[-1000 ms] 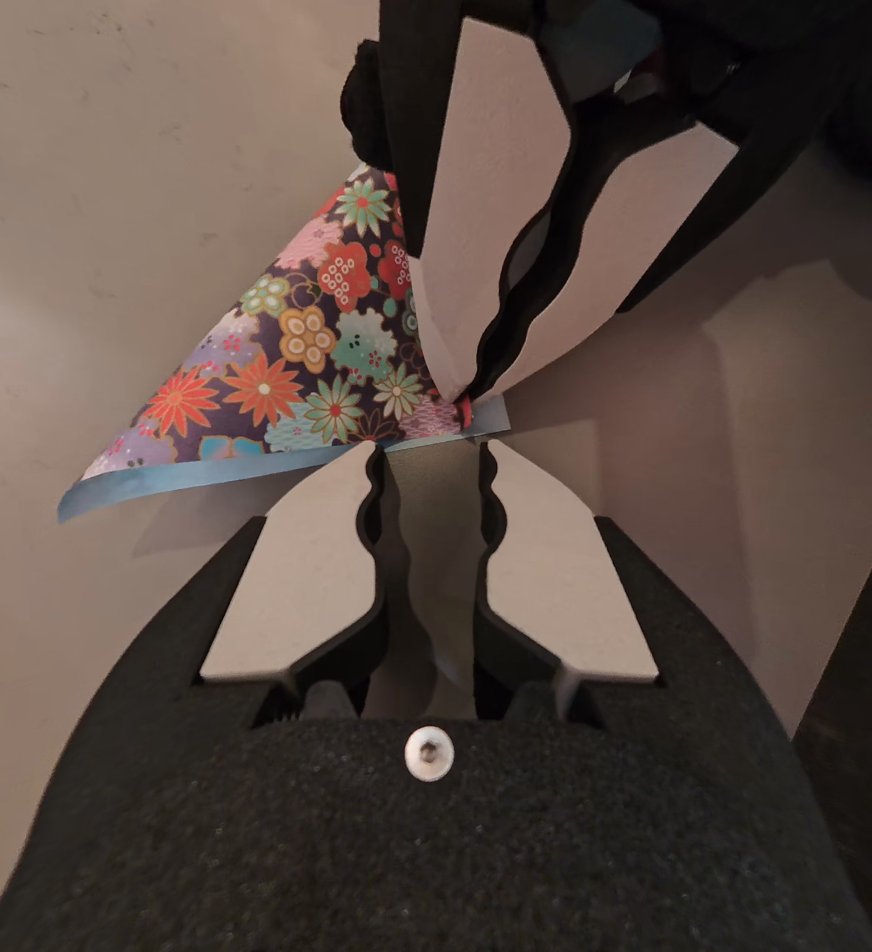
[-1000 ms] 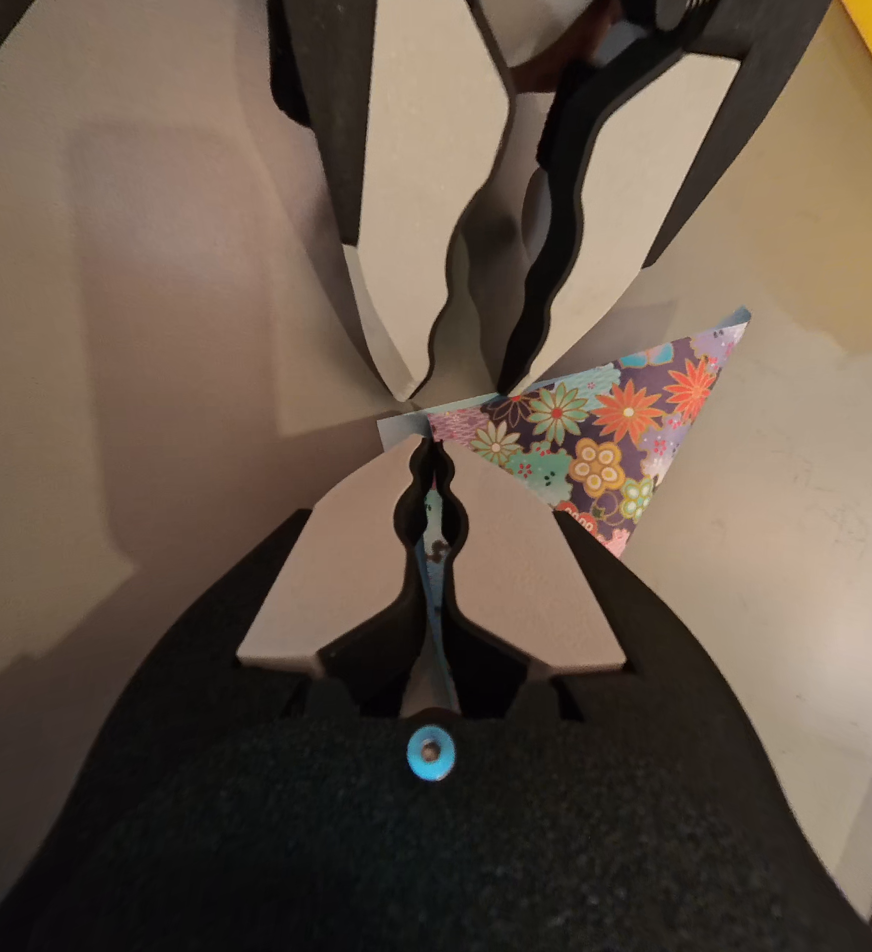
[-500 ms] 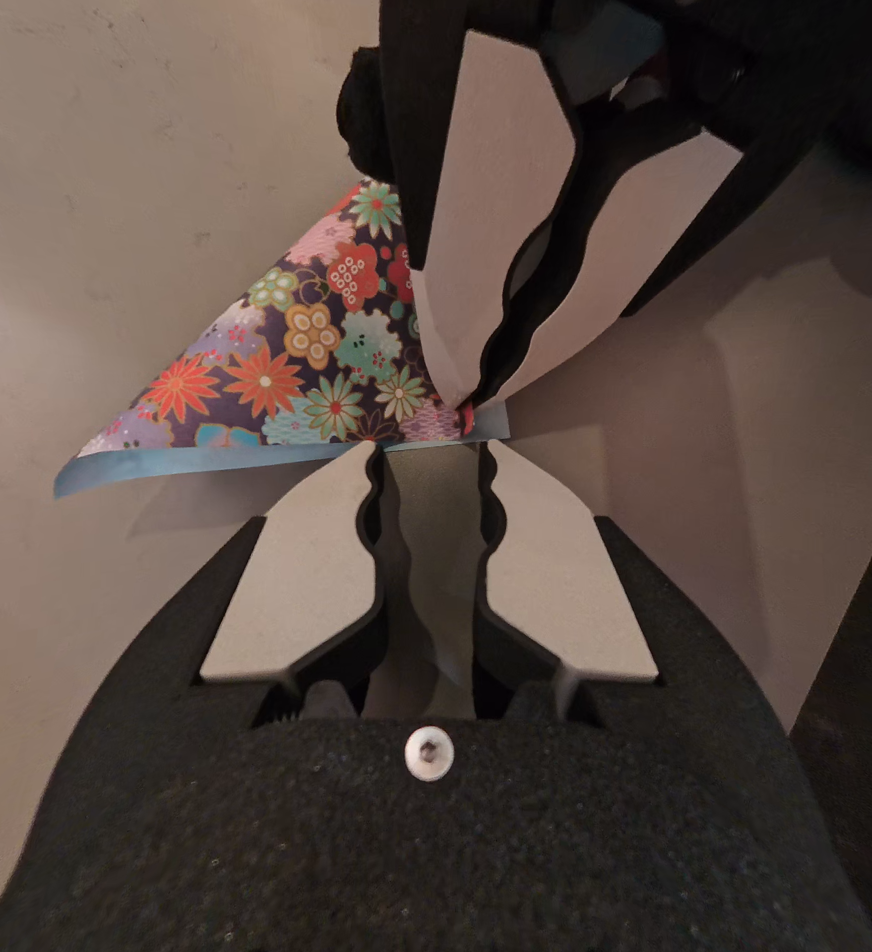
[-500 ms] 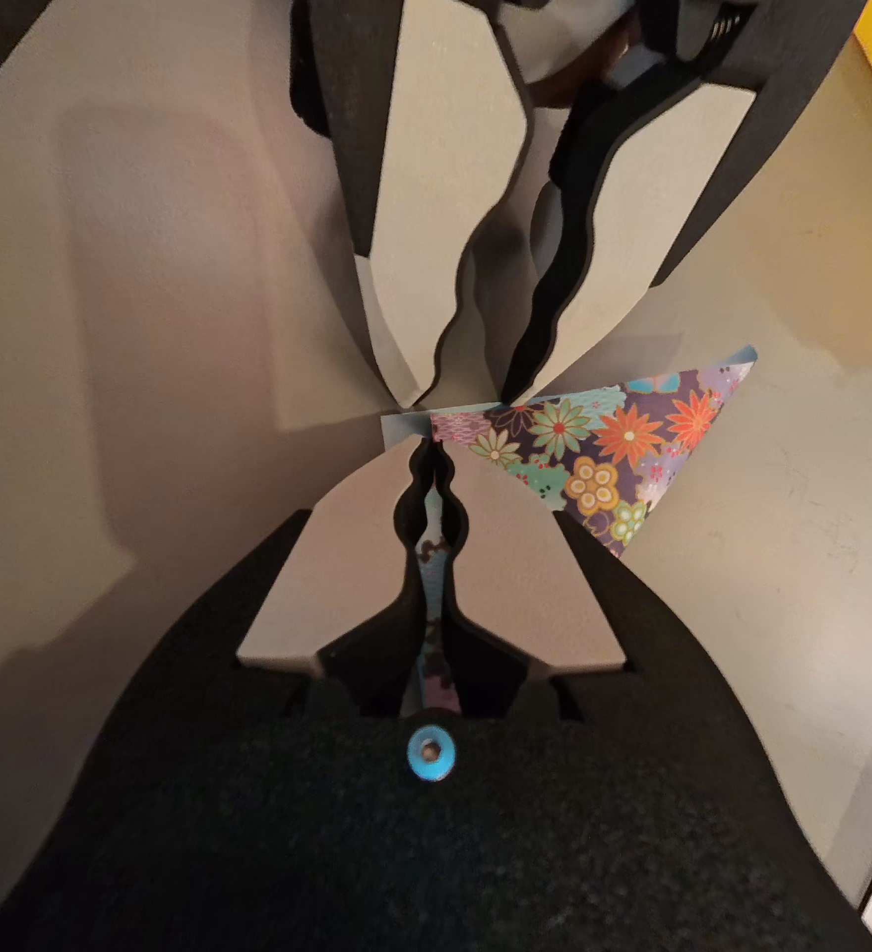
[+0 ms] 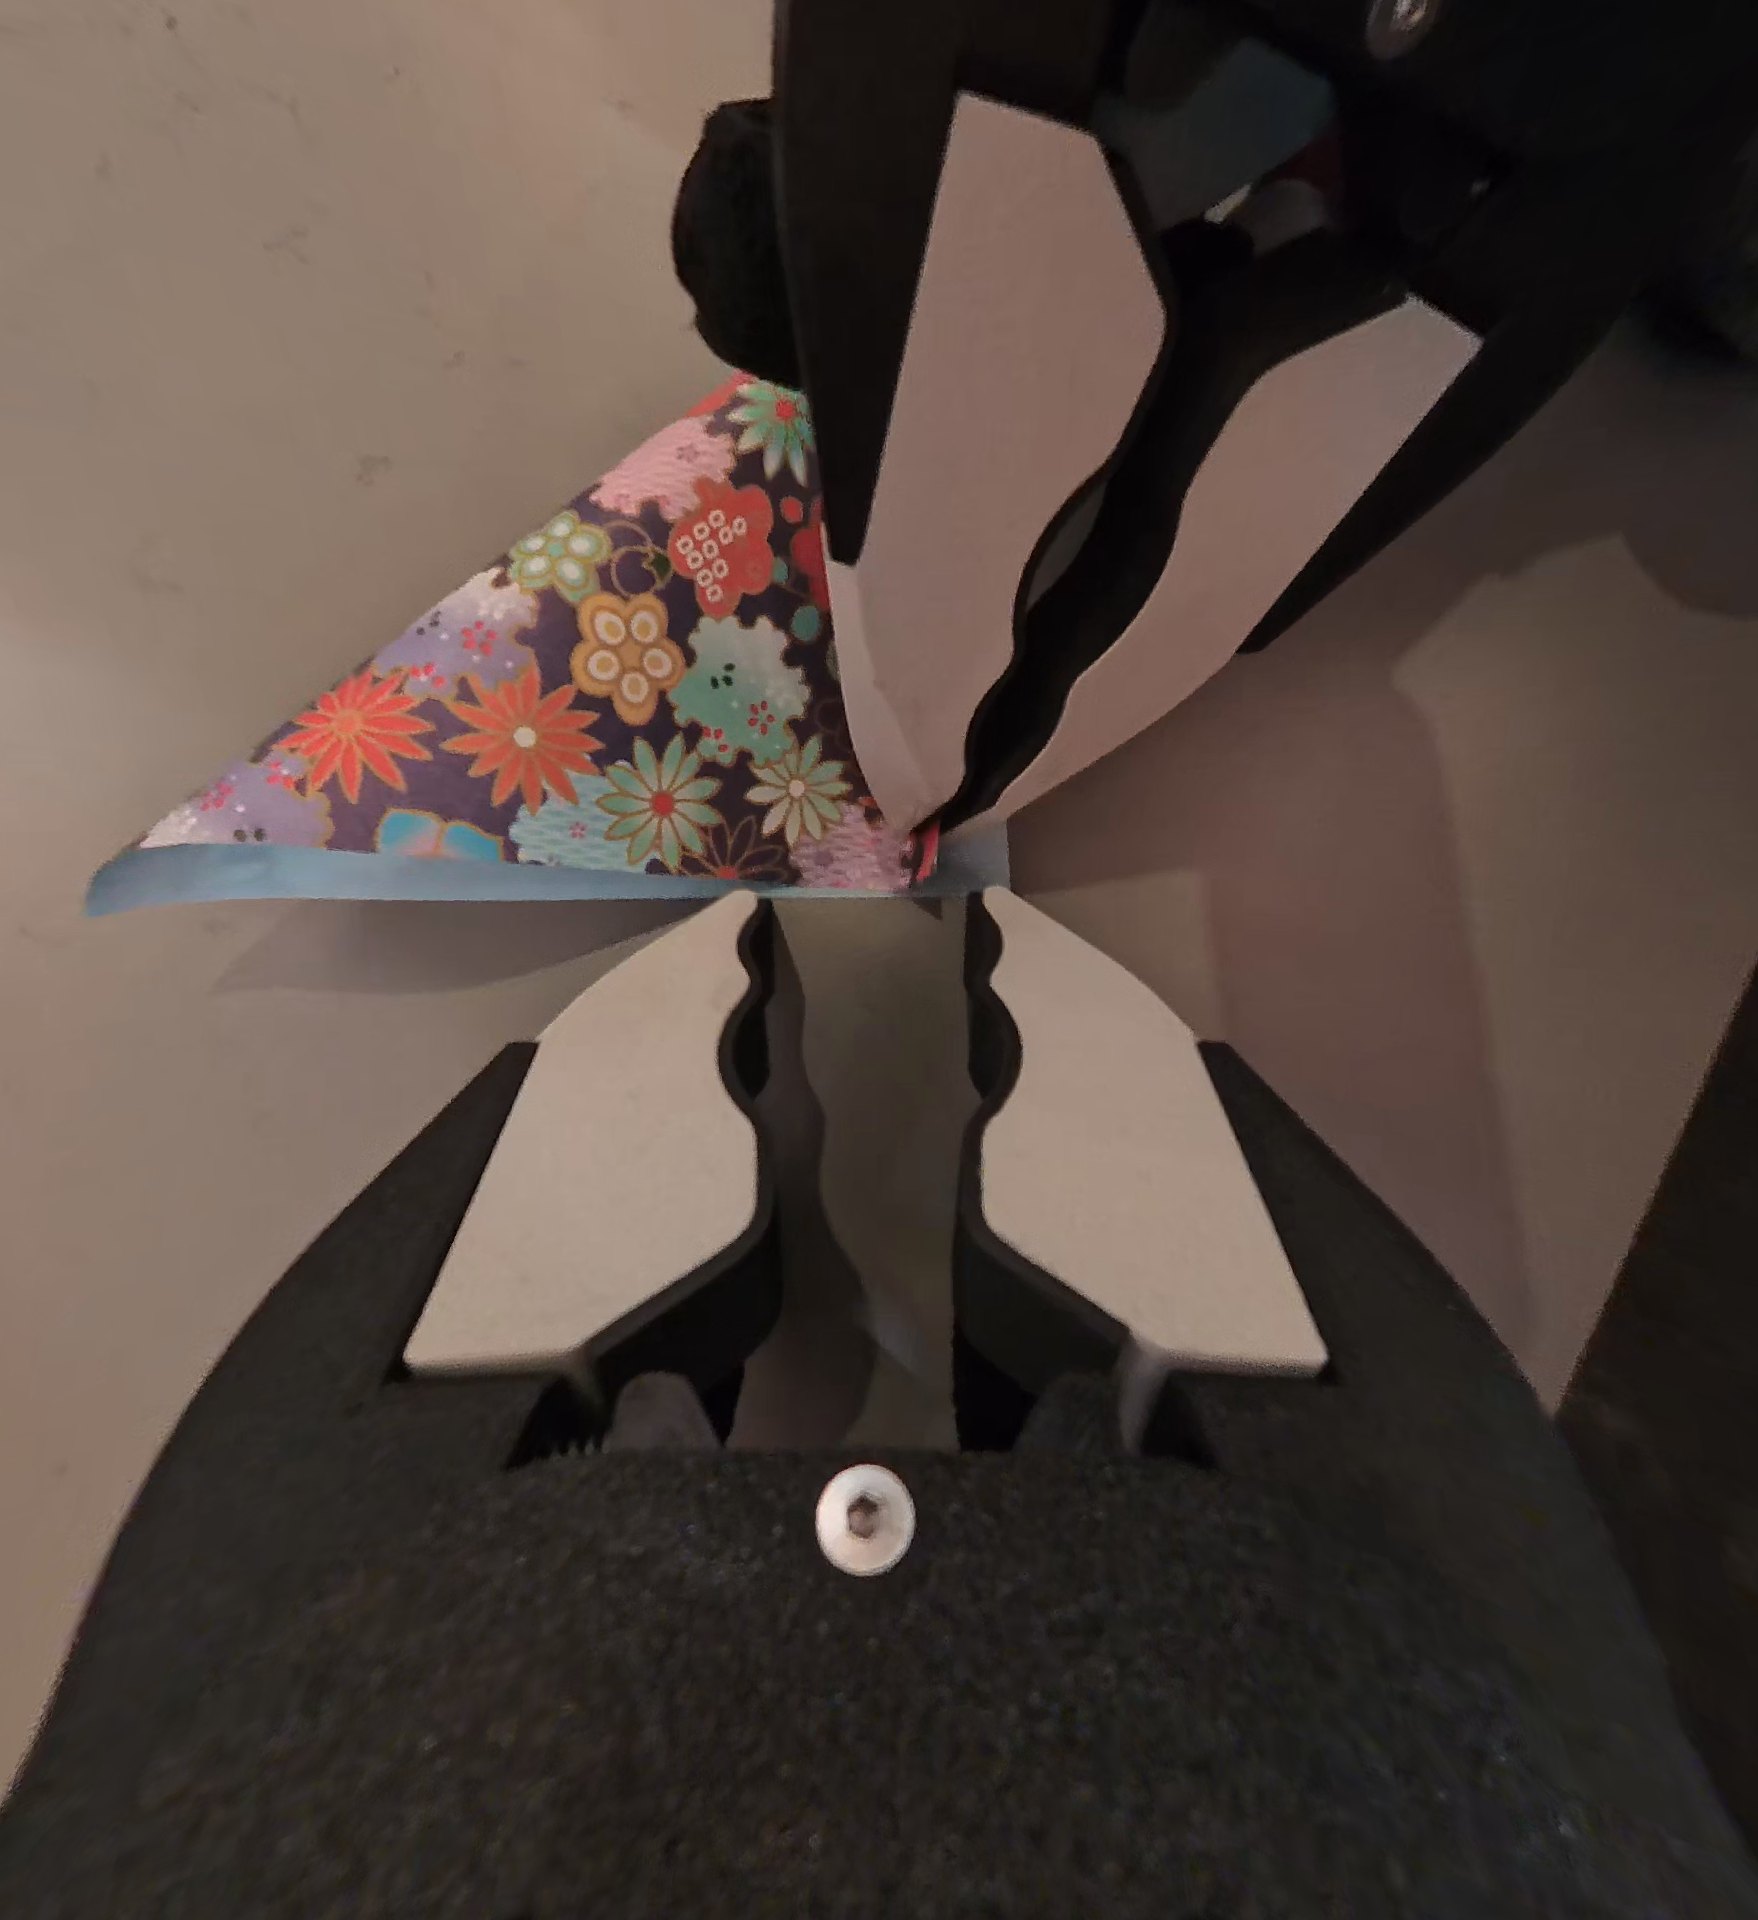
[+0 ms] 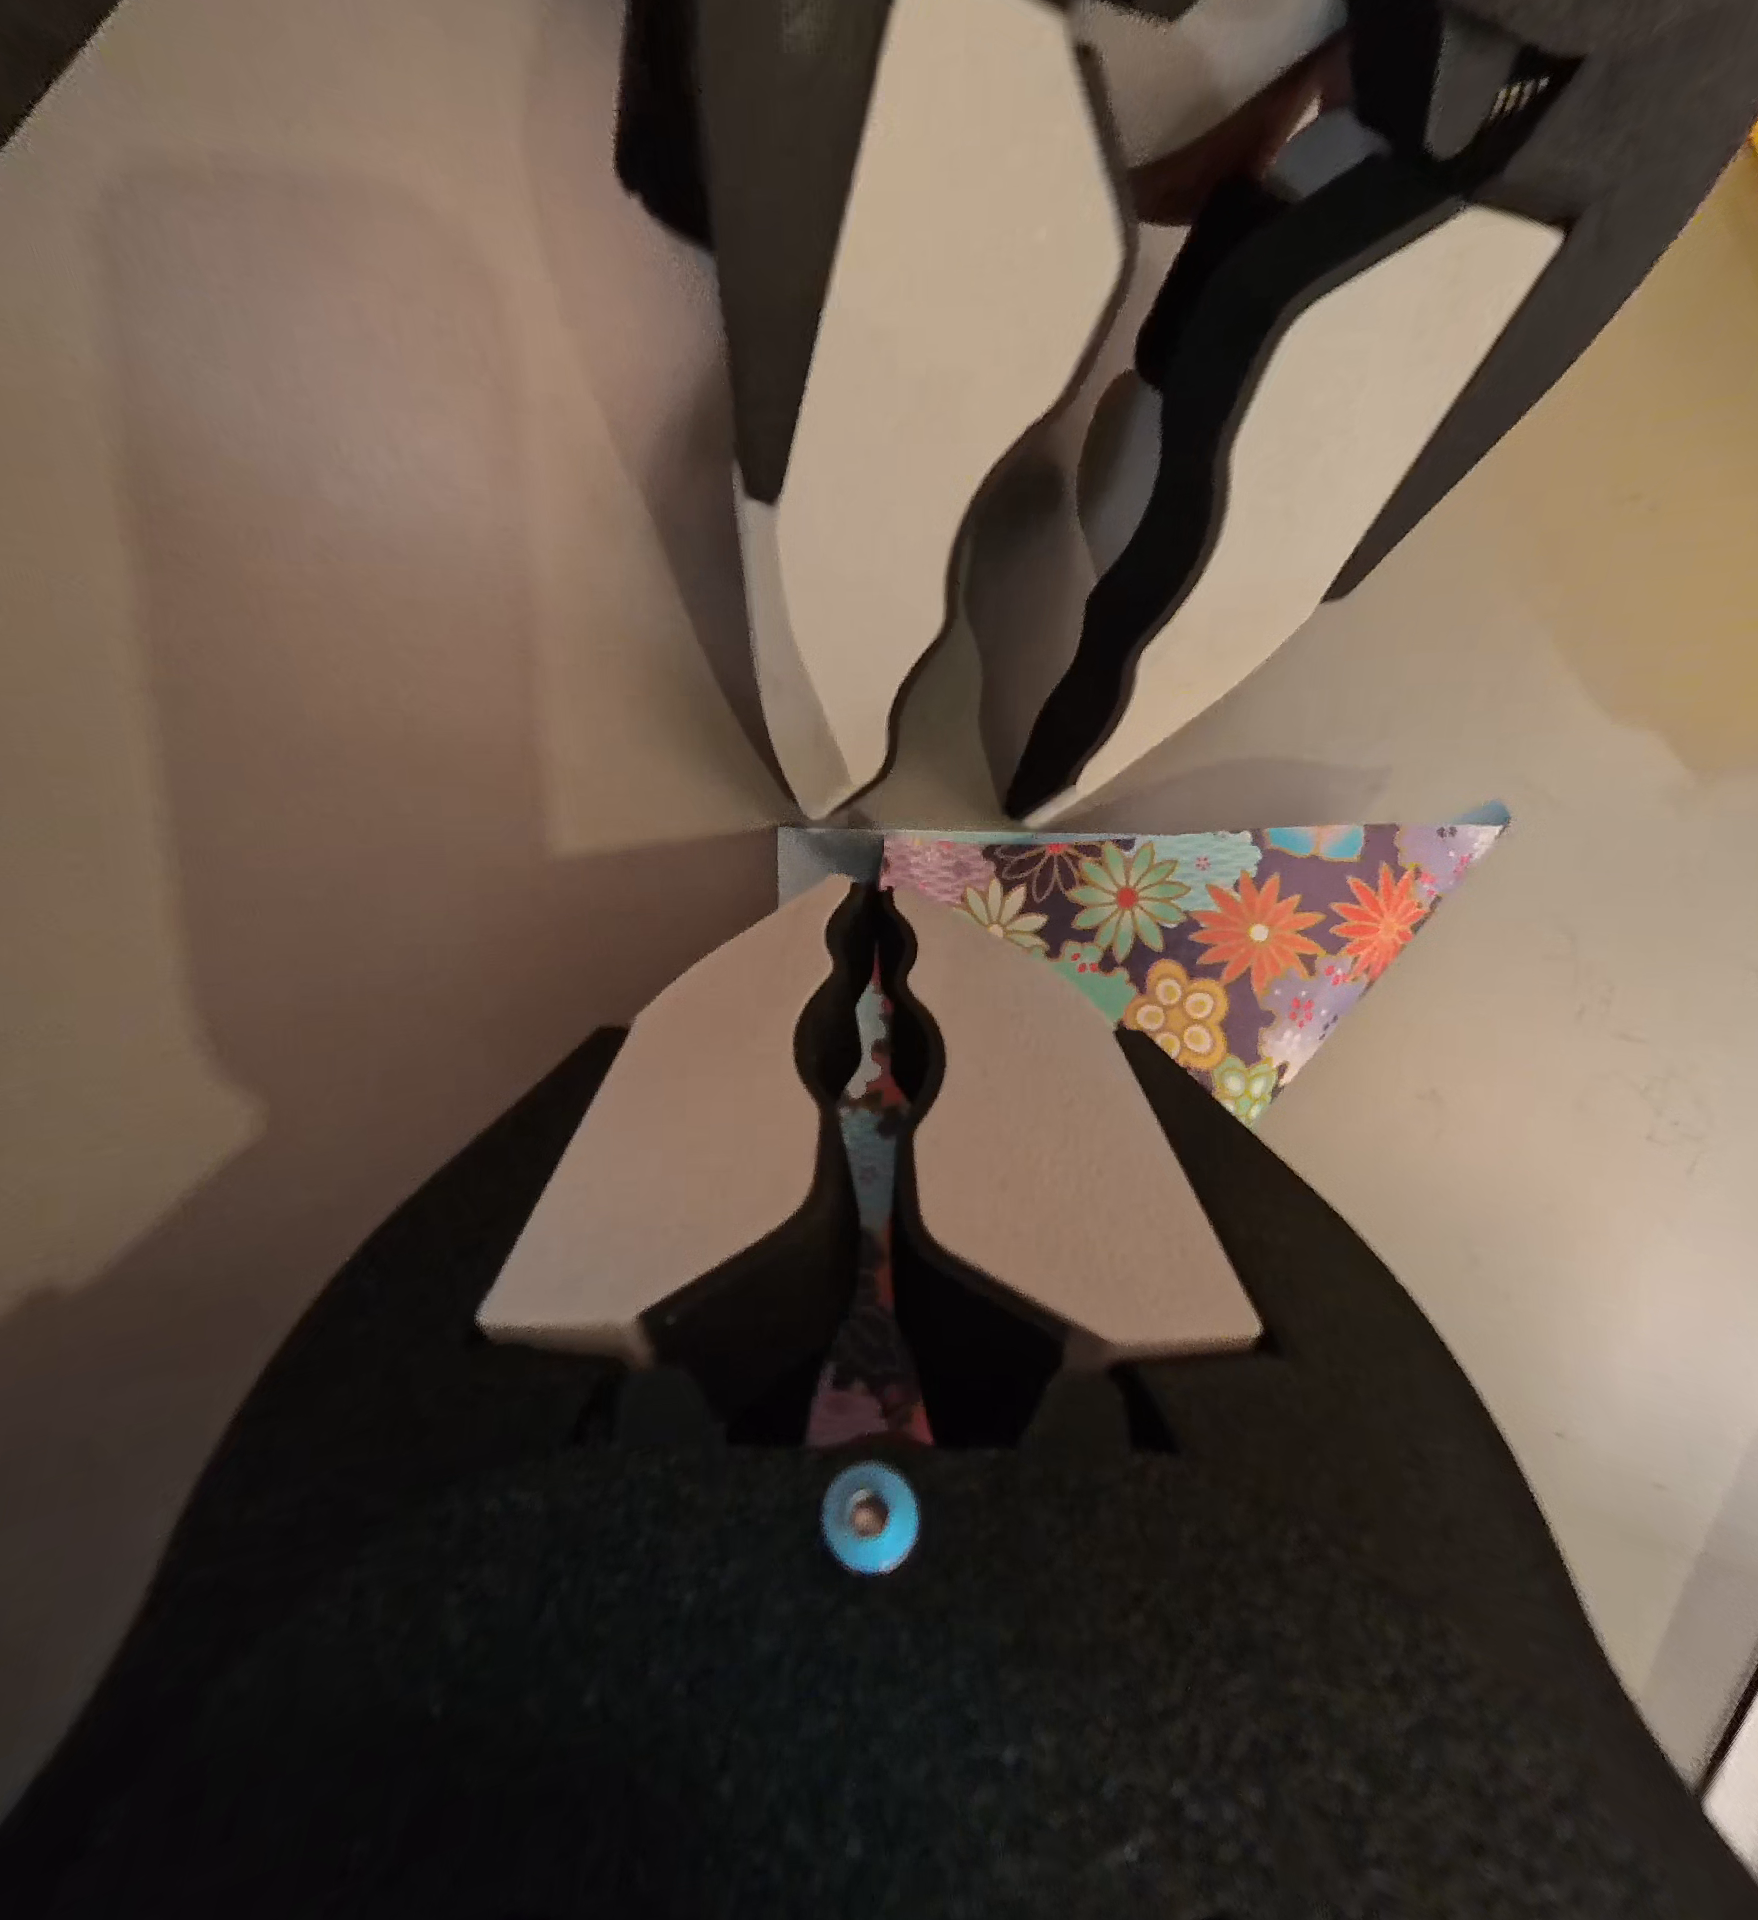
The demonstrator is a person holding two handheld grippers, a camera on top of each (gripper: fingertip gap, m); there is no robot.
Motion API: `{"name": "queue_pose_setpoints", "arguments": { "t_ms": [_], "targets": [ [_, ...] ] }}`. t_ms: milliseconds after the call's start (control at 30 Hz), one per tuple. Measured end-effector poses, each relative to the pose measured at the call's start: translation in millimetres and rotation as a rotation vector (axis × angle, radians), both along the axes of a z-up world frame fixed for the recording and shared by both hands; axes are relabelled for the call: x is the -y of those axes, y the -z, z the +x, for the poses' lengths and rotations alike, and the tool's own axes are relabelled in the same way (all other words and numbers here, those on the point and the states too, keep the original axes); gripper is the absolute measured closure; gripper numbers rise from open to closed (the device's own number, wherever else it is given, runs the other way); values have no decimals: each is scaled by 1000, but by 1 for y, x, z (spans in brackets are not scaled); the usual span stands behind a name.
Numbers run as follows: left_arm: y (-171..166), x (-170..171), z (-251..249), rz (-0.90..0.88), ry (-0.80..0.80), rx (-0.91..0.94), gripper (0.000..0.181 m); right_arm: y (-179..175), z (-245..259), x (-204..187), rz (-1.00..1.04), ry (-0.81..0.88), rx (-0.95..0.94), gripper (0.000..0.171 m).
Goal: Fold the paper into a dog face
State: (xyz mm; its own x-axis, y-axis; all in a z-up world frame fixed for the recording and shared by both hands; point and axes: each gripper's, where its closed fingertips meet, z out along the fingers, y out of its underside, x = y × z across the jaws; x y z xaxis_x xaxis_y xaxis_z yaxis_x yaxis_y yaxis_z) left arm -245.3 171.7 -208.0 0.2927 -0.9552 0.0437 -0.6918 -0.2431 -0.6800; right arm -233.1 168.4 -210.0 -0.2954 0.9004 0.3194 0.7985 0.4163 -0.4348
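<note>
two grippers, right gripper (image 6: 873,902) jaws pinching floral paper (image 5: 584,727), left gripper (image 5: 867,914) jaws parted, empty

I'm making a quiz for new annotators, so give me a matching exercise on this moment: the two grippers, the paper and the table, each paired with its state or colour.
Things:
1. left gripper
2. right gripper
3. paper
4. table

Descriptions:
A. plain beige
B. shut on a fold of paper
C. floral print with a pale blue edge
D. open, tips at the paper's edge

Pairs: 1-D, 2-B, 3-C, 4-A
</note>
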Motion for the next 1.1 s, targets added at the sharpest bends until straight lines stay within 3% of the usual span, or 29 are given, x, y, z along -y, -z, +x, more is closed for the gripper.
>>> {"name": "queue_pose_setpoints", "arguments": {
  "t_ms": [133,267,567,1100],
  "targets": [
    [-13,-7,-4,-57,-23,70,149,0,0,-1,28,-14,3,171],
    [-27,-10,4,-64,-4,132,163,0,0,-1,71,-32,3,171],
    [-2,-9,14,-15,37,21,181,0,0,-1,106,-27,-16,171],
    [1,-8,15,7,24,-1,181,-10,-1,9,37,32,-85,166]
  ]
}}
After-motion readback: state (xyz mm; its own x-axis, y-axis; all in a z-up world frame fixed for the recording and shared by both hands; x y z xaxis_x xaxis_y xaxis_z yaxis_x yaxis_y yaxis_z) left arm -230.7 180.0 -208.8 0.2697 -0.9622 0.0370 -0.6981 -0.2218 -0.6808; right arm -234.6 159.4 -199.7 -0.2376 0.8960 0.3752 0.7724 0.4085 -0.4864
